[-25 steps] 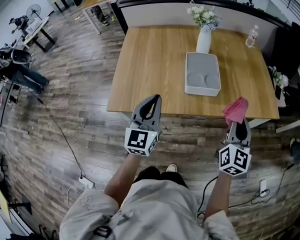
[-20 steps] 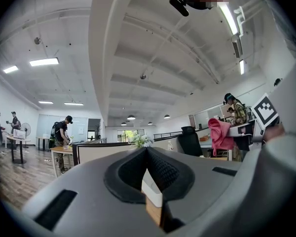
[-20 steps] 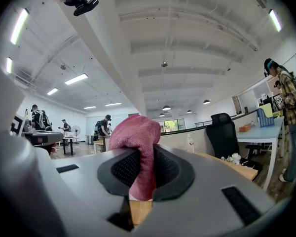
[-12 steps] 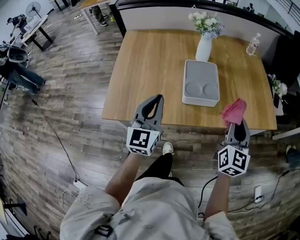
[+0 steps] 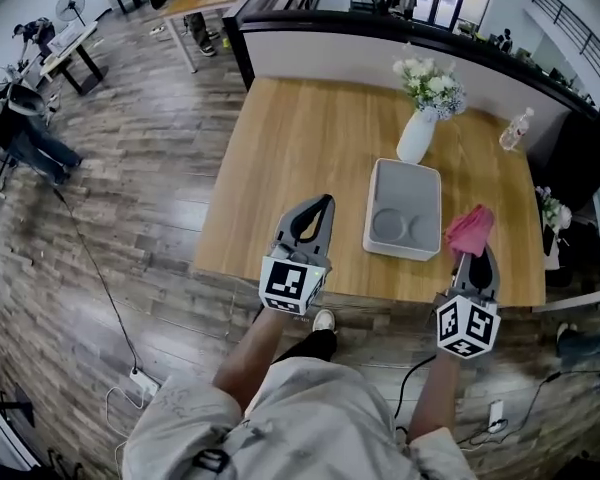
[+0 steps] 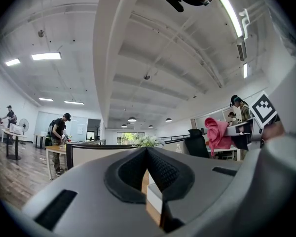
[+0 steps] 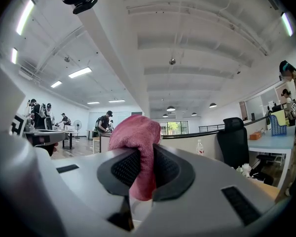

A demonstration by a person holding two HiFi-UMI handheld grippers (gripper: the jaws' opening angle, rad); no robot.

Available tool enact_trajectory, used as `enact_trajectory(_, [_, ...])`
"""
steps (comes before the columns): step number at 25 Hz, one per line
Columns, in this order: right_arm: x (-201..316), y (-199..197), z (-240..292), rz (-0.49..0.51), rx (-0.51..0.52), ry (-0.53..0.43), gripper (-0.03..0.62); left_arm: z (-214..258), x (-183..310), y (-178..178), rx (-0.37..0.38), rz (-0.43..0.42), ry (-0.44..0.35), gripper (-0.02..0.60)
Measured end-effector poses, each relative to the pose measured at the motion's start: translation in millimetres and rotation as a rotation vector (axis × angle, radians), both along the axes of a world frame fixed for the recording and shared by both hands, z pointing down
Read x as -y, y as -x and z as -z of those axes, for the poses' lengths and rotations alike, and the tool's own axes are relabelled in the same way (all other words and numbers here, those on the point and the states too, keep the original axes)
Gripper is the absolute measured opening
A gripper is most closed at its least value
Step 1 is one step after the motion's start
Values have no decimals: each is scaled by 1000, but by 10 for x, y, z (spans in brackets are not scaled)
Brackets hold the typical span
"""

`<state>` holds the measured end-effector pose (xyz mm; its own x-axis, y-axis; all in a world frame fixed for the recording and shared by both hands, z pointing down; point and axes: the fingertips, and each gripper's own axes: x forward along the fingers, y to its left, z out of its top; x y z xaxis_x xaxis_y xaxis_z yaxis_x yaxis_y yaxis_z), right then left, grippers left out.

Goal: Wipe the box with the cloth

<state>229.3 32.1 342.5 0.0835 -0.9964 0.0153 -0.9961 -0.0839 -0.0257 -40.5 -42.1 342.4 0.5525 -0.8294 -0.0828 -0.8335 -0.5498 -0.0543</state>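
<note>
Left gripper (image 5: pixel 321 204) is held over the near edge of the wooden table (image 5: pixel 280 158), its jaws pressed together with nothing between them, tips meeting as seen in the left gripper view (image 6: pixel 147 150). Right gripper (image 5: pixel 473 254) has its jaws clamped on the pink cloth (image 5: pixel 470 229), which bunches up above the pads (image 7: pixel 164 168) in the right gripper view. The grey box (image 5: pixel 403 208) lies flat on the table between the two grippers, just in front of the white vase (image 5: pixel 417 136) of flowers, with the cloth at its right side.
</note>
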Motion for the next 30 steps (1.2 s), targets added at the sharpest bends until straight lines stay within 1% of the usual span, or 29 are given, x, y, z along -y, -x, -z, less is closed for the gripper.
enact_trajectory(8, [830, 100, 76, 39, -42, 10, 69, -9, 763, 156, -35, 54, 0, 12])
enact_trajectory(11, [1090, 153, 117, 53, -57, 5, 69, -47, 992, 210, -26, 68, -1, 12])
enact_trajectory(16, [1444, 237, 146, 74, -52, -12, 69, 2, 1255, 251, -19, 65, -11, 12])
enact_trajectory(24, [1917, 381, 133, 129, -29, -37, 69, 50, 1595, 429, -14, 125, -21, 12])
enact_trajectory(27, [2128, 362, 117, 147, -28, -47, 69, 69, 1790, 408, -10, 141, -24, 12])
enact_trajectory(30, [2369, 296, 167, 165, -22, -61, 69, 135, 2001, 350, -3, 153, -43, 12])
